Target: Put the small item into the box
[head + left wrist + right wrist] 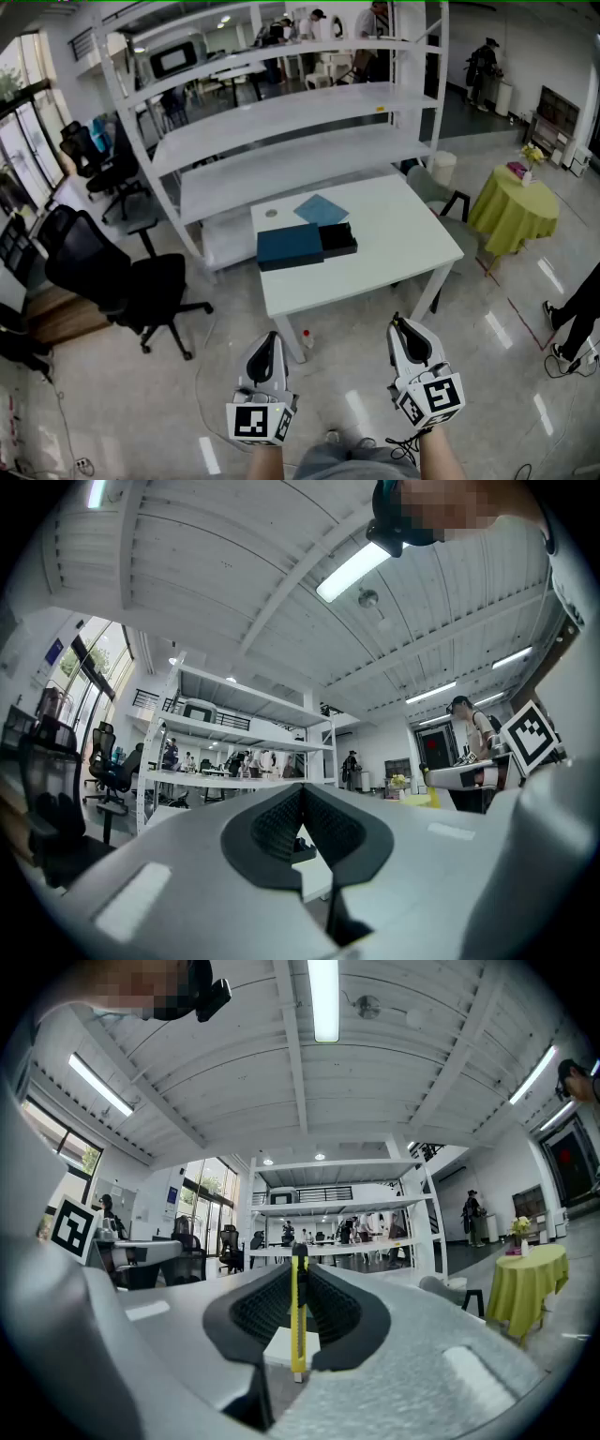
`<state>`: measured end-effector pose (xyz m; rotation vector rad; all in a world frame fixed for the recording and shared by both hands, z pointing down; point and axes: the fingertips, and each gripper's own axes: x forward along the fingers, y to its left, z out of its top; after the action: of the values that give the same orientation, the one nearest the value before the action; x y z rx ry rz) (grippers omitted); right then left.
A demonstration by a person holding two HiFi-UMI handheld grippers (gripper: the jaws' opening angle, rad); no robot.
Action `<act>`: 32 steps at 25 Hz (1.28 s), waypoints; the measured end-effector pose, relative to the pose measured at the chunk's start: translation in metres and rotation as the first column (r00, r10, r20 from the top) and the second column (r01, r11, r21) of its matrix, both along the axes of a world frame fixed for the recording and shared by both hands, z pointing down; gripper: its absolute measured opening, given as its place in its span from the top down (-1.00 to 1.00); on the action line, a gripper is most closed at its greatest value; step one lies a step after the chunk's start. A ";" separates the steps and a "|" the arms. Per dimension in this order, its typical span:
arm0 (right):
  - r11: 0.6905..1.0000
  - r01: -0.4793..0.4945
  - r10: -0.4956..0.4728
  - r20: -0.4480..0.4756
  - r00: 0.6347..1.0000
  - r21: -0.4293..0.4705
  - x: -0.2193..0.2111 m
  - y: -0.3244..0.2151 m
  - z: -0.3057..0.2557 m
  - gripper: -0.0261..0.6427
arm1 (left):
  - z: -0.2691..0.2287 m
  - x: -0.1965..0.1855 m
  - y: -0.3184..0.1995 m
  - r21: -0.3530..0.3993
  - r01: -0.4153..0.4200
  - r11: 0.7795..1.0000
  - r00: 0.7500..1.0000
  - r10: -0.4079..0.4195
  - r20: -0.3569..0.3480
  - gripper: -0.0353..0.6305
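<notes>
So the right hand-held gripper [298,1283] is clamped shut on a slim yellow plastic utility knife [297,1335]. The knife stands upright between the ribbed black rubber pads [258,1312], with its lower end poking out past them. The left hand-held gripper [302,803] has the same ribbed pads pressed together with nothing in between. Both have smooth grey shells, each with a cube of black-and-white square markers, and they're held low over a glossy pale floor [506,375], well apart from the surface [394,239]. That's a plain white rectangular tabletop on thin white legs. Sitting on it is the flat dark blue box [290,246], matte looking, with a black rectangular piece [337,240] touching its right side. Just behind those lies a light blue square sheet [321,209], and a small round greyish thing [271,213] I can't make out. Past the surface is a big white metal shelving rack [281,112]. A black office chair [122,277] is off to the left, and a round table draped in yellow-green cloth [514,208] to the right.
</notes>
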<state>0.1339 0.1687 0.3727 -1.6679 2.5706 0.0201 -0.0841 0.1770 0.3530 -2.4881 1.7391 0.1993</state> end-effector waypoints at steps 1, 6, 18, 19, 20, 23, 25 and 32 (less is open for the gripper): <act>1.000 -0.001 0.001 -0.001 1.000 -0.001 -0.001 0.000 -0.001 0.76 | 0.001 -0.001 -0.001 0.000 -0.002 1.000 1.000 0.002 -0.002 0.87; 1.000 -0.003 0.003 0.003 1.000 -0.001 -0.005 -0.003 -0.003 0.76 | 0.001 -0.004 -0.005 0.004 -0.008 1.000 1.000 0.008 -0.008 0.87; 1.000 -0.014 0.014 0.047 0.999 -0.004 -0.013 -0.015 -0.001 0.76 | 0.005 -0.012 -0.021 0.011 -0.034 0.999 0.999 0.034 -0.008 0.87; 1.000 -0.017 0.017 0.050 0.999 -0.004 -0.014 -0.017 -0.001 0.77 | 0.004 -0.014 -0.023 0.014 -0.036 0.999 0.999 0.036 -0.008 0.87; 1.000 -0.021 0.021 0.049 0.999 -0.005 -0.015 -0.020 -0.001 0.77 | 0.002 -0.016 -0.025 0.016 -0.037 0.999 0.999 0.037 -0.007 0.87; 0.999 -0.035 0.035 0.039 0.999 -0.003 -0.020 -0.025 -0.002 0.77 | 0.001 -0.021 -0.031 0.017 -0.045 0.999 0.999 0.045 -0.006 0.87; 0.999 -0.042 0.042 0.033 0.999 0.000 -0.025 -0.026 -0.003 0.77 | 0.003 -0.024 -0.034 0.018 -0.054 0.998 0.999 0.055 -0.004 0.87; 0.998 -0.056 0.056 0.030 0.998 -0.003 -0.027 -0.039 0.003 0.76 | 0.006 -0.024 -0.054 0.020 -0.080 0.997 0.997 0.081 -0.006 0.87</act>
<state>0.1071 0.1297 0.3753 -1.7268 2.5031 -0.0045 -0.1079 0.1233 0.3588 -2.5484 1.6324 0.2302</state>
